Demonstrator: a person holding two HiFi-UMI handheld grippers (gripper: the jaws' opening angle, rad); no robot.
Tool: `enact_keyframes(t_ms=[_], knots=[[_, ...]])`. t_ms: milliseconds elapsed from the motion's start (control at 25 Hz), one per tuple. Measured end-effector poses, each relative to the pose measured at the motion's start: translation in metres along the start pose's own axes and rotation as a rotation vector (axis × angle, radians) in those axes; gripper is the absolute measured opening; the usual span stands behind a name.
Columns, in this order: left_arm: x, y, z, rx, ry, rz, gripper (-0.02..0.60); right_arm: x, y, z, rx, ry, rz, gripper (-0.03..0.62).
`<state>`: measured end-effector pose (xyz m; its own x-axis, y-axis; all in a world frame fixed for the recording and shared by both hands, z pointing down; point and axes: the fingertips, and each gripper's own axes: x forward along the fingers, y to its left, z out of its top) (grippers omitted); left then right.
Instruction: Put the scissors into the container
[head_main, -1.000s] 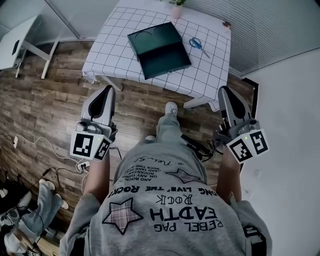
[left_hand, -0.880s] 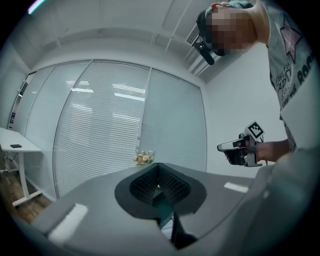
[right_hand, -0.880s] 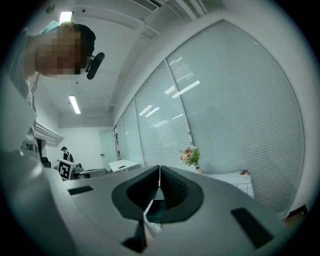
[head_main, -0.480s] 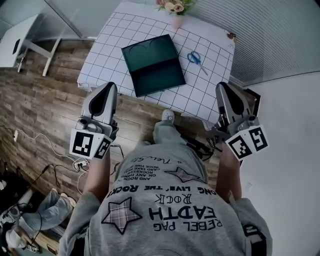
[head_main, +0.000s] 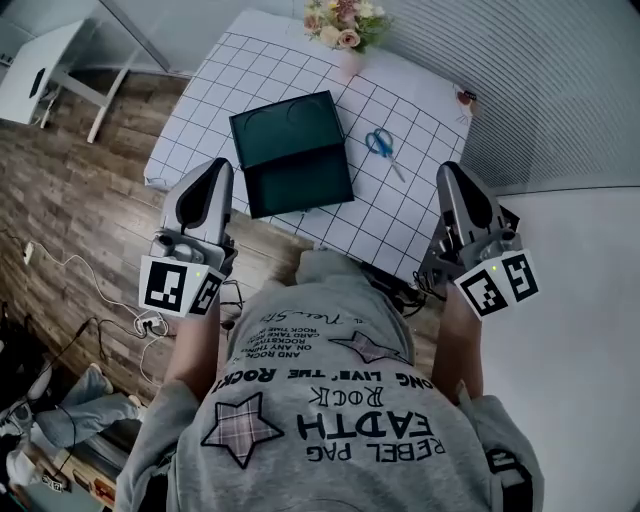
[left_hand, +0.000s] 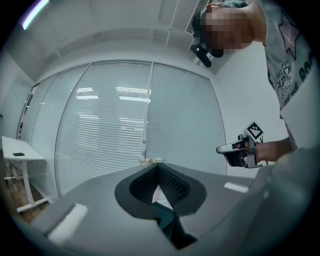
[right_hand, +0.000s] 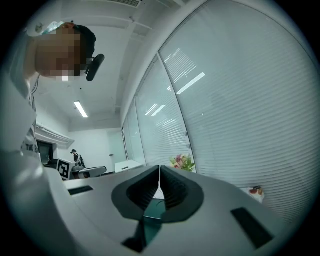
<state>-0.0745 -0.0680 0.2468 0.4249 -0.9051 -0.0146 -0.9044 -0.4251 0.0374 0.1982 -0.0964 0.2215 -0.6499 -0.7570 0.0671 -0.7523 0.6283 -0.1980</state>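
Person is walking closer so the table (head_main: 425, 215) sits nearer, left gripper (head_main: 217, 166) and right gripper (head_main: 452, 170) both closed and empty, scissors (head_main: 383, 148) lying near the container (head_main: 292, 150), to its right, not touching it, reach not yet started.

Scissors (head_main: 383, 148) and container (head_main: 292, 152)
Blue-handled scissors lie flat on the checked table (head_main: 420, 200), just right of the dark green open container, not touching.

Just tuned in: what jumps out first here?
A dark green container sits on the grid-cloth table, with blue-handled scissors to its right and flowers at the far edge. The left claw and right claw, both shut and empty, hover by the near edge.
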Motion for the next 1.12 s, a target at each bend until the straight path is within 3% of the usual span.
enact_keyframes(t_ms=[320, 600, 1120], knots=[[0.023, -0.003, -0.001, 0.011, 0.005, 0.079, 0.008, 0.022, -0.032, 0.002, -0.001, 0.009, 0.079, 0.015], [0.031, -0.005, -0.015, 0.001, 0.048, 0.102, 0.009, 0.031, -0.048, -0.006, 0.018, 0.022, 0.095, 0.015], [0.058, 0.007, -0.014, -0.014, 0.057, 0.041, 0.008, 0.041, -0.058, -0.012, 0.033, 0.056, 0.036, 0.015]])
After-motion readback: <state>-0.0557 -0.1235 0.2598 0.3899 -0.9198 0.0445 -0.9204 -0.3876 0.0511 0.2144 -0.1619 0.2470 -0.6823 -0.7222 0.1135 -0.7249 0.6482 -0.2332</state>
